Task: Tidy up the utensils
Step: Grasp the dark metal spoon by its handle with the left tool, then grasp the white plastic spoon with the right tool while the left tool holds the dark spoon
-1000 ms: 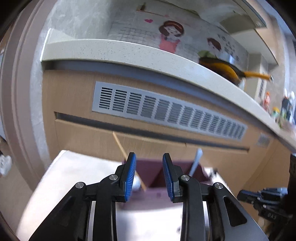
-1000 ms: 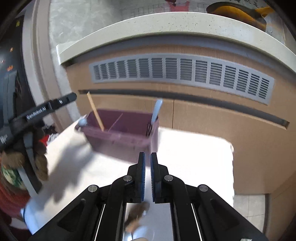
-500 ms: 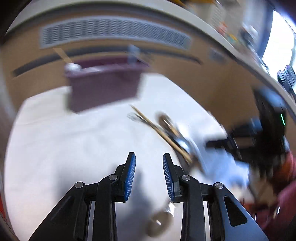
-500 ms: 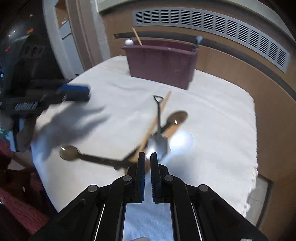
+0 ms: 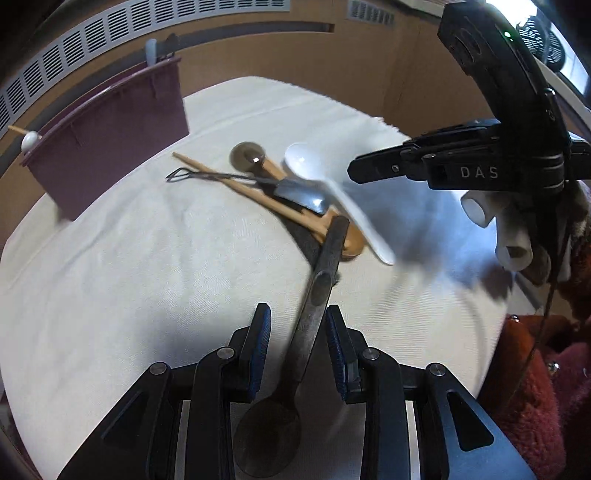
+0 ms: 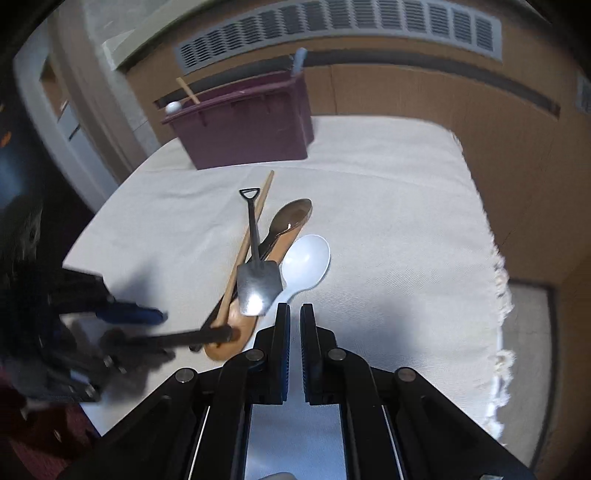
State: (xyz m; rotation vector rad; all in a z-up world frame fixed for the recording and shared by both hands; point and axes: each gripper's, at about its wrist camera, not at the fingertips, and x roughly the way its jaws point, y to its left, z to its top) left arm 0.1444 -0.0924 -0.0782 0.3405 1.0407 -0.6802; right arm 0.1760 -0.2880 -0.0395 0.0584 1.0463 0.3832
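A pile of utensils lies on the white cloth: a dark spoon [image 5: 317, 291], a white spoon [image 5: 332, 192], a shovel-shaped metal spoon [image 6: 256, 280], a wooden spoon [image 6: 236, 332], a metal spoon [image 6: 290, 218] and a chopstick [image 6: 251, 229]. My left gripper [image 5: 298, 326] is open, its fingers on either side of the dark spoon's handle. My right gripper [image 6: 291, 325] is shut and empty, just above the white spoon's [image 6: 304, 264] handle. The maroon utensil bin [image 6: 243, 129] stands at the far side, with several utensils in it.
The cloth-covered table [image 6: 406, 221] ends at a fringed edge on the right. A wooden cabinet front with a grey vent [image 6: 332, 33] rises behind the bin. A red fuzzy sleeve [image 5: 535, 387] is at the near right.
Both grippers have tilted down from the cabinet and bin to the utensil pile. My left gripper has come down around the dark spoon's handle. My right gripper has moved in over the white spoon.
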